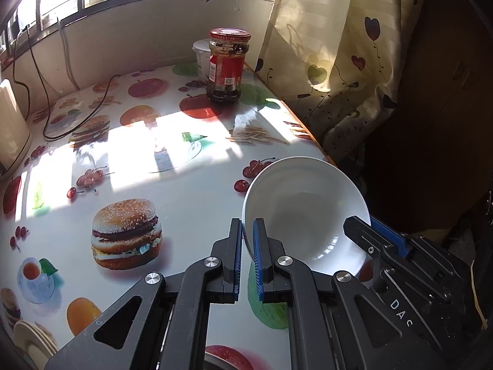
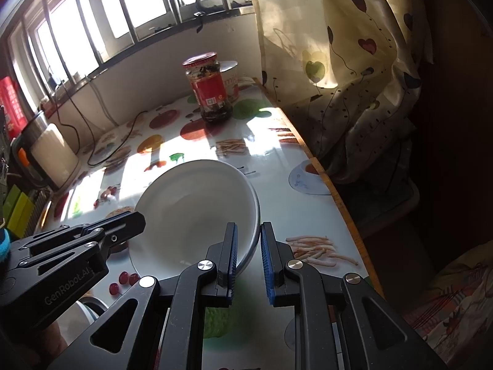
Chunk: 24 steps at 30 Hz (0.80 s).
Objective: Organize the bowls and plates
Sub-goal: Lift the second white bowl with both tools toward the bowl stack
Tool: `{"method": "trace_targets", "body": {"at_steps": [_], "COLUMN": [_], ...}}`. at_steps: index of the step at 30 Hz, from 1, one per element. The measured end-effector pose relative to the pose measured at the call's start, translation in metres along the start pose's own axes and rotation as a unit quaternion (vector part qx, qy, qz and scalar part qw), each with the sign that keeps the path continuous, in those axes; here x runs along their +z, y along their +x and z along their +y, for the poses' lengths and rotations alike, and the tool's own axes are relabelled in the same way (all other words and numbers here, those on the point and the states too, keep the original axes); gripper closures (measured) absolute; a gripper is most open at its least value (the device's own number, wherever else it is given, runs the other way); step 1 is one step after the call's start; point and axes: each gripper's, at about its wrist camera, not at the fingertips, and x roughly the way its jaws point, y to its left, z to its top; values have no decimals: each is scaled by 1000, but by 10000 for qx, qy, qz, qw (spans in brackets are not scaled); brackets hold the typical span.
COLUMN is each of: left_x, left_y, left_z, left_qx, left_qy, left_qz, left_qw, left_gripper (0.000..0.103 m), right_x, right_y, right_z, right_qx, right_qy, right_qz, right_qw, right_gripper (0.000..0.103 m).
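A white bowl (image 1: 308,212) (image 2: 197,203) is over the fruit-print table (image 1: 185,203) near its right edge, its opening tipped toward the cameras. My left gripper (image 1: 248,226) (image 2: 132,226) is shut on the bowl's left rim, one pad inside and one outside. My right gripper (image 2: 249,229) (image 1: 365,226) is shut on the opposite rim in the same way. Whether the bowl's base touches the table is hidden. A stack of pale plates (image 1: 30,339) lies at the table's near left corner.
A red-lidded glass jar (image 1: 226,64) (image 2: 209,86) and a white tub (image 1: 201,55) stand at the back. A white kettle (image 2: 52,154) and black cable (image 1: 101,101) are at the left. The table edge (image 2: 332,191) and a curtain (image 2: 354,77) are on the right.
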Motion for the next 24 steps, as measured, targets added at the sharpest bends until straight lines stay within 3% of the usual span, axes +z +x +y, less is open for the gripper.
{"method": "trace_targets", "body": {"at_steps": [24], "left_x": [-19], "left_y": [-55], "left_z": [16], "left_qx": [-124], "left_qy": [-60], "left_qz": [-359], "left_qw": [9993], "left_gripper": [96], "right_x": [-12], "right_y": [-54], "right_z": [35], "right_qx": [18], "right_qy": [-152], "right_qz": [-356], "right_qw": [9992], "right_gripper": [88]}}
